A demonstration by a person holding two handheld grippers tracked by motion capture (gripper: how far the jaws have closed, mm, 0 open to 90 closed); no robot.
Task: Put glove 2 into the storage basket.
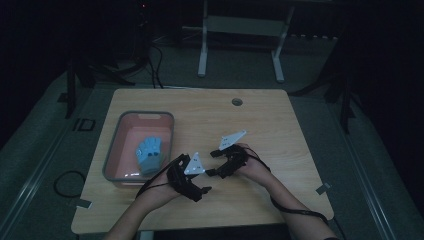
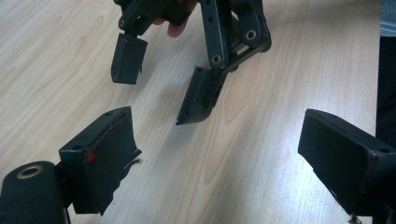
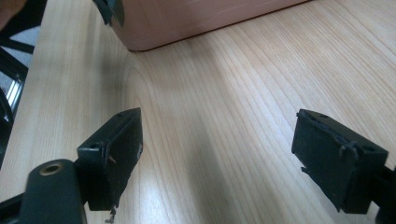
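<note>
Your left claw (image 1: 204, 172) hangs just above the bare tabletop (image 1: 280, 130), its jaws spread wide with nothing but wood grain between them. Your right claw (image 1: 215, 159) faces it from close by, jaws just as wide and empty; in the left gripper view it hangs straight ahead of your left claw (image 2: 219, 154), tips pointing down at the tabletop (image 2: 289, 56). The blue glove (image 1: 150, 154) lies inside the pink tub (image 1: 119, 131), just to the left of your left claw and apart from both claws. In the right gripper view the tub (image 3: 187, 23) sits ahead of your right claw (image 3: 217, 154), beyond its left jaw, with open tabletop (image 3: 224, 93) between.
</note>
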